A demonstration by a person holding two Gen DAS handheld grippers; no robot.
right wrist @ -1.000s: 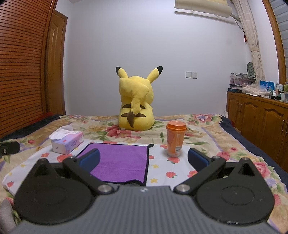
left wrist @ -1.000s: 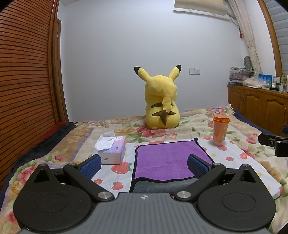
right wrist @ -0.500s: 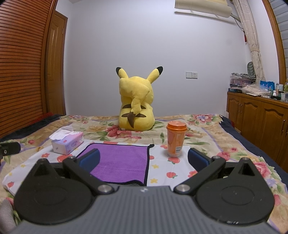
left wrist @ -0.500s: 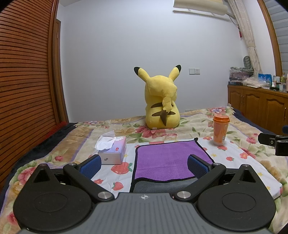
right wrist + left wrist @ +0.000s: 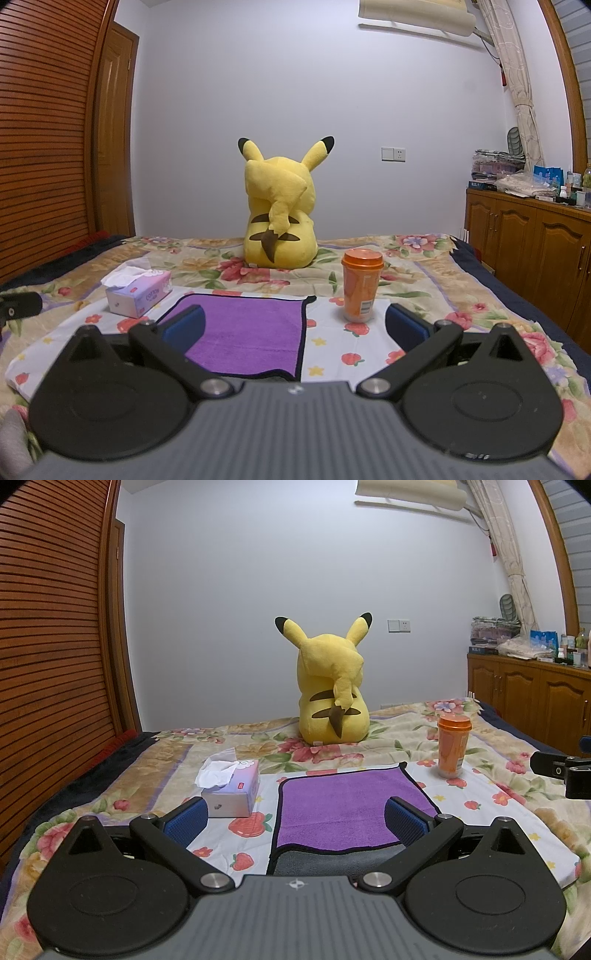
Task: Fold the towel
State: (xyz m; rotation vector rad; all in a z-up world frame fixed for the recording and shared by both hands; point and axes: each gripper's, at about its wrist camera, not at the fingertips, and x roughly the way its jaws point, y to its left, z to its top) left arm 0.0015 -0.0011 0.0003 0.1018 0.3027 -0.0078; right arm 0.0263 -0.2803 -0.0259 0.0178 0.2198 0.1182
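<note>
Both grippers are held low over the bed, fingers spread wide and grasping nothing: left gripper (image 5: 295, 818), right gripper (image 5: 295, 325). The purple microfibre towel with black edging (image 5: 347, 810) lies on a white fruit-print cloth (image 5: 491, 808) over the floral bedspread (image 5: 166, 764), in front of both grippers and touching neither. A grey face shows along its near edge in the left view, which suggests one fold may already be in place; this is a judgement only. The left gripper's fingers straddle the towel's near left corner; the right gripper's fingers frame its right edge. To do the next fold well, each gripper should descend on a near corner, pinch through all layers, lift together and carry the edge squarely to the far edge. An orange lidded plastic cup (image 5: 361, 286) stands just beside the towel's far right corner and could be knocked over. A white and lilac tissue box (image 5: 232, 788) sits near the left edge; a yellow plush toy (image 5: 332, 690) sits well behind. The towel's near edge is hidden by the gripper bodies in both views, so the layer count cannot be confirmed.
</note>
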